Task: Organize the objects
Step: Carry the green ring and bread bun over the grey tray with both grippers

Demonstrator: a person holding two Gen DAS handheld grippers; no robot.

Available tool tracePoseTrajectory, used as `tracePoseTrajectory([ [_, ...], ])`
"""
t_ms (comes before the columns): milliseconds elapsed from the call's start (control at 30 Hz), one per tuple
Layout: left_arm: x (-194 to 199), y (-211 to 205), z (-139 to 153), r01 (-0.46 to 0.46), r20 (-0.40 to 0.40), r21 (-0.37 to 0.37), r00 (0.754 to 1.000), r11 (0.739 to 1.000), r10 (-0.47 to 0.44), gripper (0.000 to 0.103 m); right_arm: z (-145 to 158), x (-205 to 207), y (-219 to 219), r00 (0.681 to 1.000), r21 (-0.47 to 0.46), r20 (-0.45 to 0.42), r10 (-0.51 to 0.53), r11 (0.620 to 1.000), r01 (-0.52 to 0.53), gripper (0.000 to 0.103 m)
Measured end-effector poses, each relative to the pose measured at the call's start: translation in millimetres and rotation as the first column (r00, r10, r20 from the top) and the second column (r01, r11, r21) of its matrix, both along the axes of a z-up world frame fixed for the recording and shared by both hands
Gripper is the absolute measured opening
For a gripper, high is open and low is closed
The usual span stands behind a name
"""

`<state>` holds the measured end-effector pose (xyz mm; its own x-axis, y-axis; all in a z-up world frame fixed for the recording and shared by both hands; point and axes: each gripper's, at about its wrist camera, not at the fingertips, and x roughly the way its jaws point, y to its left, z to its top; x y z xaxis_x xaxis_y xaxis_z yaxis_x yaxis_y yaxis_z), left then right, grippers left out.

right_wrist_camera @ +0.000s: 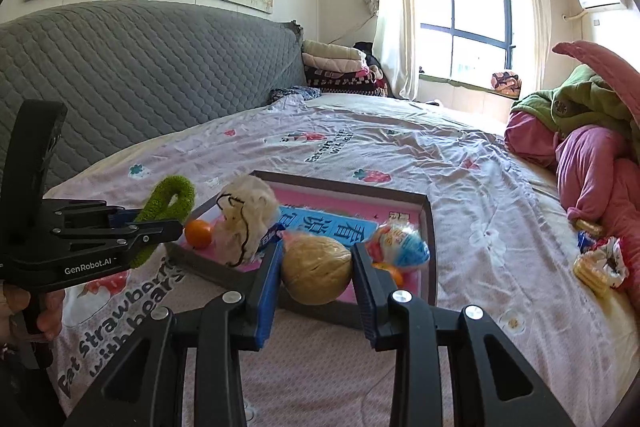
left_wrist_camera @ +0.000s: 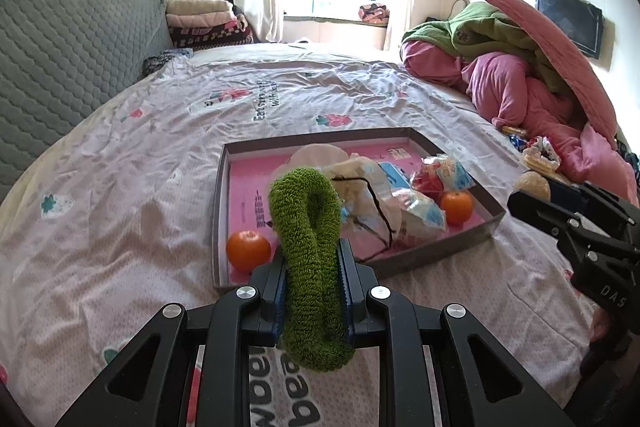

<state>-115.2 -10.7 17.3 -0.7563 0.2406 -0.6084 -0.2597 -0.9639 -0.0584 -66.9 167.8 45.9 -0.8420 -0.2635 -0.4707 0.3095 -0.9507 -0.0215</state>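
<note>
1. While the left gripper (left_wrist_camera: 313,291) jaws pinched a green fuzzy loop (left_wrist_camera: 310,227), the box (left_wrist_camera: 400,263) just ahead held oranges and packets.
2. The right gripper (right_wrist_camera: 316,279) jaws clamped a tan ball (right_wrist_camera: 316,269), perhaps a walnut; snacks (right_wrist_camera: 598,267) lay well to their right, unsorted.

Two grippers: left gripper (left_wrist_camera: 312,283) and right gripper (right_wrist_camera: 316,267). One green fuzzy loop (left_wrist_camera: 308,239). One tan walnut (right_wrist_camera: 317,269). Two oranges in the left wrist view: near orange (left_wrist_camera: 248,249) and far orange (left_wrist_camera: 457,207). One shallow box (left_wrist_camera: 440,255) with a pink floor. One cream drawstring pouch (right_wrist_camera: 250,223). Several plastic snack packets (left_wrist_camera: 424,211) inside the box; exact number unclear. One yellow snack pack (right_wrist_camera: 596,273) out on the one bed sheet (left_wrist_camera: 120,167).
</note>
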Motion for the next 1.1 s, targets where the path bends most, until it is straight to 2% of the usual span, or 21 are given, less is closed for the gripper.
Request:
tracePoseTrajectory([
  [567,-45,-4,-3,0.005,0.014,0.004,1.0,1.0,-0.005,0.022,2,-38,28,0.996,0.022,0.007,-0.083,0.996,0.083,0.035],
  [800,-59,-10,-17,-0.005,0.06,0.023,0.998,1.0,0.004,0.022,-13,-55,34,0.989,0.078,0.077,-0.125,0.99,0.119,0.035],
  [1100,-66,-19,-29,-0.022,0.099,0.047,0.995,0.999,0.018,0.022,-34,-64,39,0.976,0.086,0.16,-0.149,0.987,0.137,0.035],
])
